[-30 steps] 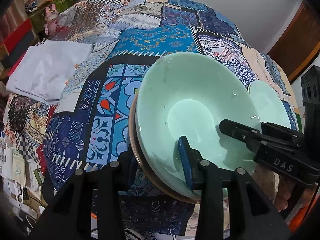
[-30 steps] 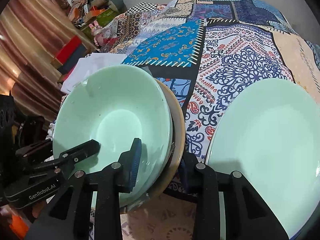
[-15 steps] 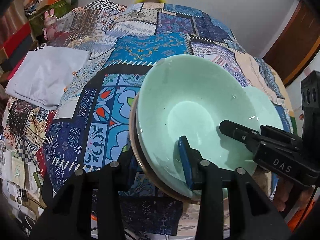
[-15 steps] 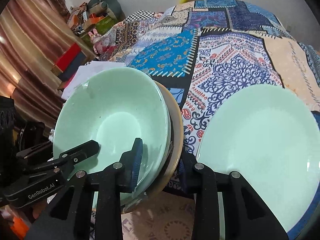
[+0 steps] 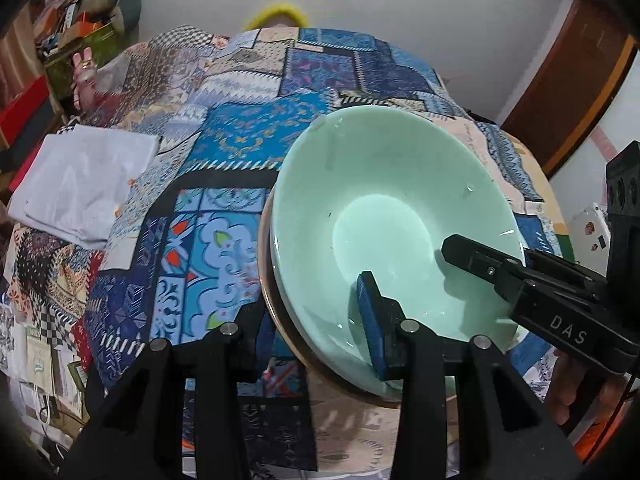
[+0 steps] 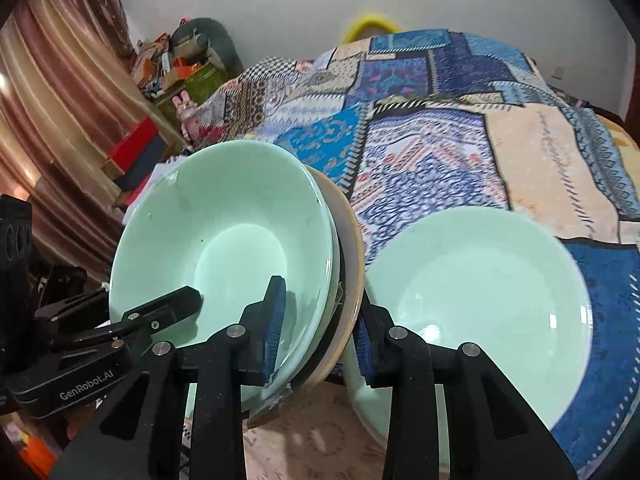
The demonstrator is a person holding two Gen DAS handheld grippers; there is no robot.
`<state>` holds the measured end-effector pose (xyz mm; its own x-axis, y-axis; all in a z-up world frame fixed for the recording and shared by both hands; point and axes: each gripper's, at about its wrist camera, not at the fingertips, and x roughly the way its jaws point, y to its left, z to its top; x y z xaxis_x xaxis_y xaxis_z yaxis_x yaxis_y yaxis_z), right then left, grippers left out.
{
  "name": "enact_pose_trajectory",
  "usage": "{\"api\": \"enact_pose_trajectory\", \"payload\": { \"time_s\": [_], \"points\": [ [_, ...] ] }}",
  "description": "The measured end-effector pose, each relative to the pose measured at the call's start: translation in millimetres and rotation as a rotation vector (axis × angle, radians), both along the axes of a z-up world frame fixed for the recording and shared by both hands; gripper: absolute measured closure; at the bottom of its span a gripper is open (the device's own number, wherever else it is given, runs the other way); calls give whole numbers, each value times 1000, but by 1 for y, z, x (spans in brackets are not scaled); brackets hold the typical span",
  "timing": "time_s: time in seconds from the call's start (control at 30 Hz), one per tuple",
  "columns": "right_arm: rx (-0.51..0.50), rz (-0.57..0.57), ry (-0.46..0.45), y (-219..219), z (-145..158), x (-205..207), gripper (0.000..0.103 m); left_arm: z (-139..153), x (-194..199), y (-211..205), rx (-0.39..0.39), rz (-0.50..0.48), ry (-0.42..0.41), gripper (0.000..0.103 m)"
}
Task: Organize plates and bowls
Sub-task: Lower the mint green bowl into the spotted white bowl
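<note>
- While both tools grip it, we hold a stack of dishes above a patchwork bedspread (image 5: 224,168): a mint-green bowl (image 5: 384,232) on top, nested in a tan plate (image 6: 352,240) whose rim shows beneath it.
- Left gripper (image 5: 312,320): at the bottom centre of the left view, jaws clenched on the near rim of the stack, one blue-padded finger inside the bowl, the other under the tan plate.
- Right gripper (image 6: 316,336): at the bottom centre of the right view, jaws clenched likewise on the stack's rim, one padded finger inside the bowl, the other behind the tan plate's edge.
- Each tool shows in the other's view, reaching into the bowl from the side.
- Second green plate (image 6: 480,304): lower right of the right view, lying flat on the bedspread, just beside the stack.
- Folded white cloth (image 5: 80,184): left edge of the left view, lying on the bedspread, well apart from the dishes.
- Pile of boxes and clutter (image 6: 176,64): upper left of the right view, beyond the bed, next to brown curtains (image 6: 52,120).
- Wooden door (image 5: 568,92): upper right of the left view.
</note>
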<state>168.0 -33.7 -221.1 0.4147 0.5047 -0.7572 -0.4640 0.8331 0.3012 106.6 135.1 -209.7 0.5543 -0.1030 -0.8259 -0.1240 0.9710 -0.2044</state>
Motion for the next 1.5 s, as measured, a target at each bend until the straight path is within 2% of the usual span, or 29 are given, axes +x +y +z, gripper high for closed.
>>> {"api": "enact_pose_trajectory", "payload": {
  "time_s": [0.37, 0.83, 1.5],
  "points": [
    [9, -72, -33, -41, 14, 0, 74, 14, 11, -39, 0, -68, -23, 64],
    [11, -150, -42, -88, 19, 0, 74, 18, 27, -86, -4, -151, -18, 64],
    [5, -218, 8, -128, 2, 6, 74, -4, 55, -128, -4, -221, 37, 64]
  ]
}}
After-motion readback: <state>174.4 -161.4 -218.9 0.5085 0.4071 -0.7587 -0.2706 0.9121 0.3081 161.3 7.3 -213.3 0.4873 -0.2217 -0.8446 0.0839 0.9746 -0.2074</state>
